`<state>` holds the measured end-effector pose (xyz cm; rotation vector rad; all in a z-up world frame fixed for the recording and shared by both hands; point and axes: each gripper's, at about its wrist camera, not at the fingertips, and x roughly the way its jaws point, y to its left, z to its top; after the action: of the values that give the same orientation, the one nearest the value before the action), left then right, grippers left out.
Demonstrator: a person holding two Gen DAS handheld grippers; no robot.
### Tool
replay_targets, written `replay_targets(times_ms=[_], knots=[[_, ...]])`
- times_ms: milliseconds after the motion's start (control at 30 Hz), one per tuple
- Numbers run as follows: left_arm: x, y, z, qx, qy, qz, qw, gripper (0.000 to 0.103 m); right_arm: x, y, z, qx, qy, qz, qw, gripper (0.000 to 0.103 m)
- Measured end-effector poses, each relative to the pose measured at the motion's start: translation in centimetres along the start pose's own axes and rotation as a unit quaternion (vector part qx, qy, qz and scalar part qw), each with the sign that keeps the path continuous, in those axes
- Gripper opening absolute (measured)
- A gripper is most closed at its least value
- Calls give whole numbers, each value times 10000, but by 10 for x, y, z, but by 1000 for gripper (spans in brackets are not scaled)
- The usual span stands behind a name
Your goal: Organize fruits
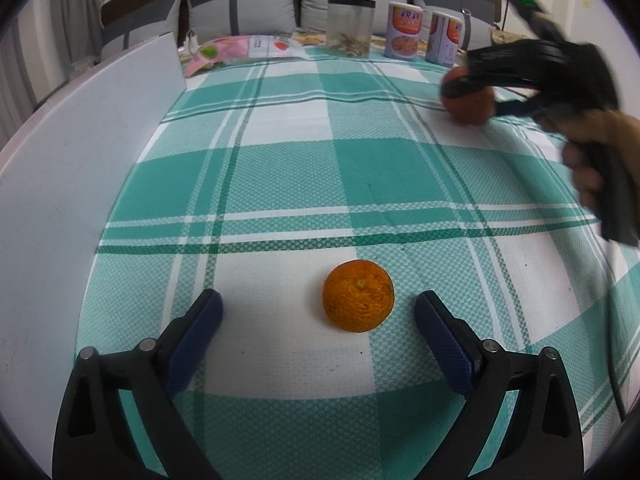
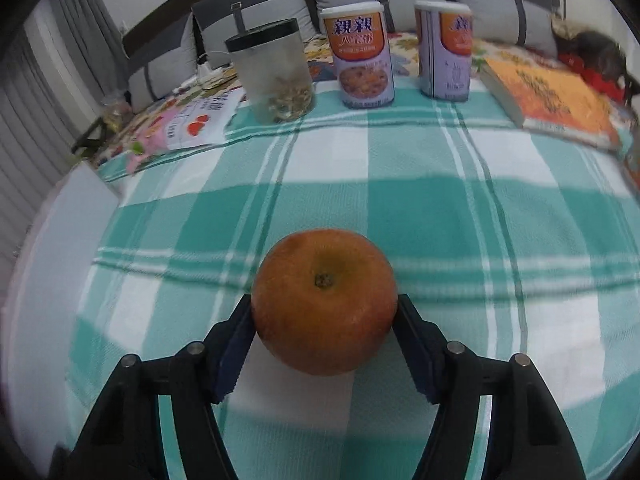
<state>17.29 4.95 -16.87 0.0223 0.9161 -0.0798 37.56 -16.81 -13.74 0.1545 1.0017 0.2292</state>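
Left wrist view:
- Surface: green-and-white checked cloth (image 1: 280,184) over the table, white flat board (image 1: 80,152) along its left edge.
- L tool: left gripper (image 1: 318,312), black frame w/ blue pads, jaws spread wide, nothing between them touching either pad.
- Fruit 1: small rough-skinned orange mandarin (image 1: 358,295) sits on the cloth betw the jaws, nearer the right pad, clear of both.
- R tool: right gripper (image 1: 472,92), blurred, far right; jaws closed around a smooth reddish-orange round fruit (image 1: 468,102). Whether fruit rests on cloth or is just off it: can't tell here.
- Back row: clear plastic jar w/ black lid (image 1: 350,26), two purple-label cans (image 1: 404,32), flat snack packets (image 1: 240,48).

Right wrist view:
- R tool: right gripper (image 2: 325,320), both blue pads pressed on the sides of the smooth reddish-orange round fruit (image 2: 325,300), stem dimple facing camera. Grip looks square, centred.
- Beyond: clear jar (image 2: 272,76), purple cans (image 2: 362,56), orange-cover book (image 2: 556,100) lying flat at right, well apart from fruit.

Progress:
- Done: one fruit gripped by R.
- Not done: mandarin not yet grasped; L only lined up on it.
- Target: no bowl/tray visible in either view, so drop spot unknown. Judgement: early stage, both fruits not yet placed.
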Motion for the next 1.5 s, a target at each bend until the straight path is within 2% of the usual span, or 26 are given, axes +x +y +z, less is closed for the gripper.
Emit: replay_targets(times_ms=[133,233,367,467,500,533,567,633,733,1500], knots=[[0,0,0,1,-1,2,10000,98,-44,1,-43,-217,109,488,9985,67],[0,0,0,0,-1,-1,10000,98,-73,8,-83,-458,185,597,9970,67],[0,0,0,-1,-3,-1,10000,98,-103,18,-151,-873,70,138,9961,68],[0,0,0,-1,-5,0,10000,98,-106,23,-186,-990,-35,-242,9948,68],[0,0,0,0,-2,0,10000,98,-108,25,-193,-1039,-191,-350,9938,69],[0,0,0,-1,-4,0,10000,98,-109,26,-197,-1059,-308,-431,9930,73],[0,0,0,-1,-5,-1,10000,98,-109,26,-200,-1009,-351,-509,9930,88],[0,0,0,-1,-4,-1,10000,98,-104,26,-206,-942,-301,-611,9932,103],[0,0,0,0,-4,1,10000,98,-98,27,-215,-1132,-266,-789,9901,103],[0,2,-1,-13,-9,-20,10000,98,-94,25,-213,-1075,-306,-799,9905,103]])
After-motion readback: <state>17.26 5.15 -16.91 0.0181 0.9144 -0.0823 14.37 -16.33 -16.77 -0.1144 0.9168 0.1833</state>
